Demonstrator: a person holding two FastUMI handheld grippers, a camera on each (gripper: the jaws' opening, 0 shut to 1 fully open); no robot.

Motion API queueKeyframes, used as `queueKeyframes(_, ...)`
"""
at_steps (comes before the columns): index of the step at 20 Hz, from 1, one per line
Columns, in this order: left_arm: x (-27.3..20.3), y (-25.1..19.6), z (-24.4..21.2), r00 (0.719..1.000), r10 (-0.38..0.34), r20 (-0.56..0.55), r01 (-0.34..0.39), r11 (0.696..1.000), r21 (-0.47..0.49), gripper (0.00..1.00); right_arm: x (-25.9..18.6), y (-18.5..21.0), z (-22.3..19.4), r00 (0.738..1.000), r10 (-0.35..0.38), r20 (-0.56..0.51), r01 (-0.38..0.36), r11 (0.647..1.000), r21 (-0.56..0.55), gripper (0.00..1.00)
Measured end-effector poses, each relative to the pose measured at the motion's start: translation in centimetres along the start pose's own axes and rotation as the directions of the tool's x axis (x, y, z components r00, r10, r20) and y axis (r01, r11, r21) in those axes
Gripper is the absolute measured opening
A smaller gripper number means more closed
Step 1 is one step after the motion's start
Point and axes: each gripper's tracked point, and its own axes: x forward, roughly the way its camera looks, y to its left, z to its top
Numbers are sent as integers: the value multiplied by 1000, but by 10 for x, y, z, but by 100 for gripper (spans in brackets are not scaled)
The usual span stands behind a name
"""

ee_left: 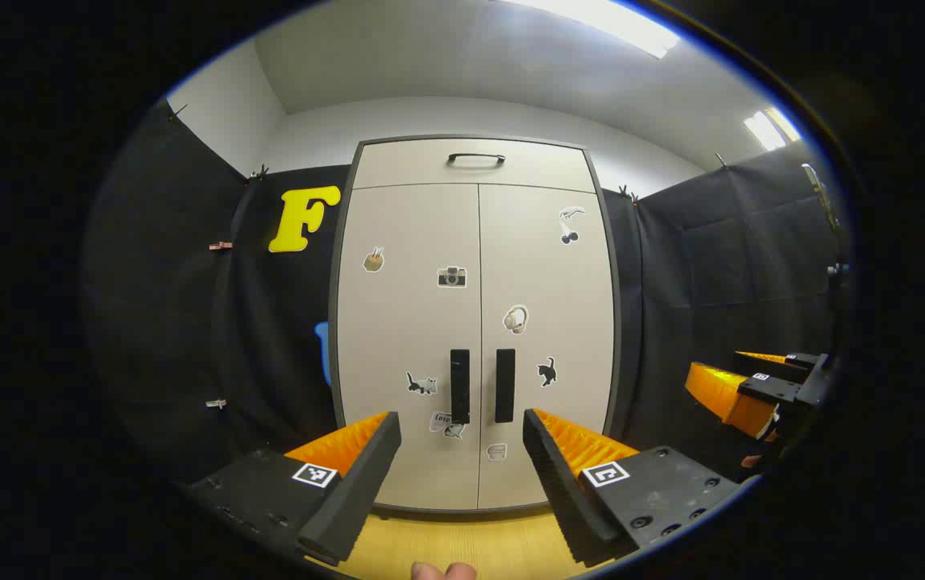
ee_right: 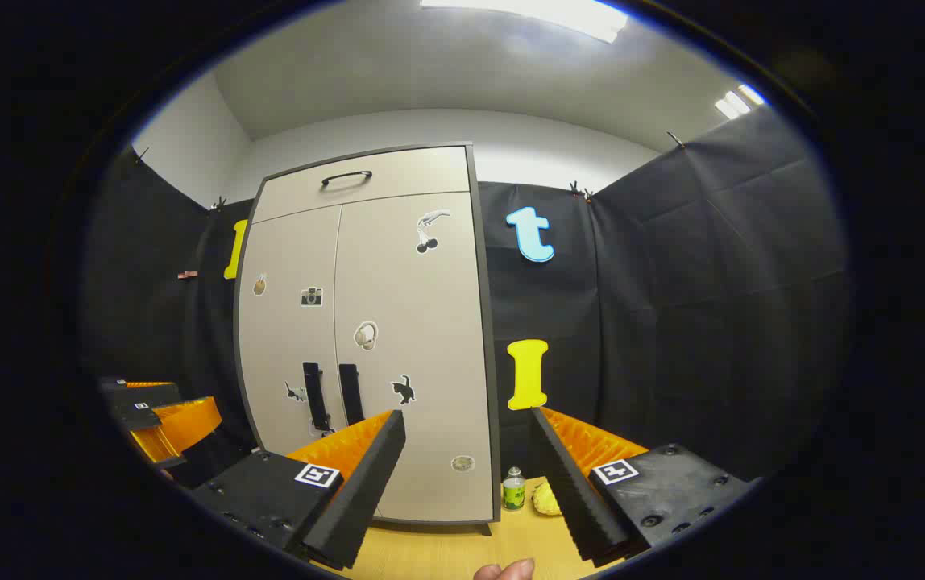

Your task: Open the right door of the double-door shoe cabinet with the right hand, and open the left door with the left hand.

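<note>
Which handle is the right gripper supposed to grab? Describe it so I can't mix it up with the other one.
Find the tall beige shoe cabinet against the black cloth wall. Two black vertical handles sit side by side low down at the seam where its two shut doors meet. Yours is the right door handle, on the door with the black cat sticker; the left door handle sits beside a grey cat sticker.

One shoe cabinet point(ee_left: 474, 322) stands on the wooden floor point(ee_left: 470, 548), with two doors, the left door point(ee_left: 406, 338) and the right door point(ee_left: 547, 322). There are two black vertical door handles point(ee_left: 460, 386), one per door, and one top drawer point(ee_left: 470, 165) with one curved handle point(ee_left: 475, 158). Stickers point(ee_left: 452, 276) on the doors number nine. One small green bottle point(ee_right: 514, 489) and one yellow object point(ee_right: 545, 499) sit by the cabinet's right bottom corner.
</note>
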Motion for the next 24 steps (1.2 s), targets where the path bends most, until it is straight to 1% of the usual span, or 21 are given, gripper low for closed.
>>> queueKeyframes(1,-1,0,1,1000,-1,0,1,1000,4,95,-1,1,1,1000,7,0,-7,1000,10,97)
queueKeyframes(4,-2,0,1,1000,-1,0,1,1000,4,95,-2,3,5,1000,16,6,-16,999,-35,98)
queueKeyframes(9,-5,1,3,1000,-1,9,2,1000,-6,95,-1,7,-6,999,20,-44,-22,999,-46,98)
queueKeyframes(16,-5,2,2,1000,5,8,-5,1000,-11,95,-2,8,6,1000,16,-6,-17,998,-65,98)
queueKeyframes(20,-7,3,4,1000,10,14,-10,1000,-5,95,-1,17,3,999,31,-17,-32,995,-90,97)
queueKeyframes(21,-7,4,5,1000,14,16,-14,1000,-4,95,0,20,2,999,35,-19,-37,995,-91,100)
queueKeyframes(22,-6,6,6,1000,17,15,-17,1000,-2,95,0,22,1,999,36,-23,-38,995,-93,97)
queueKeyframes(24,-6,8,6,1000,25,10,-25,1000,0,95,1,25,0,999,37,-24,-39,995,-90,98)
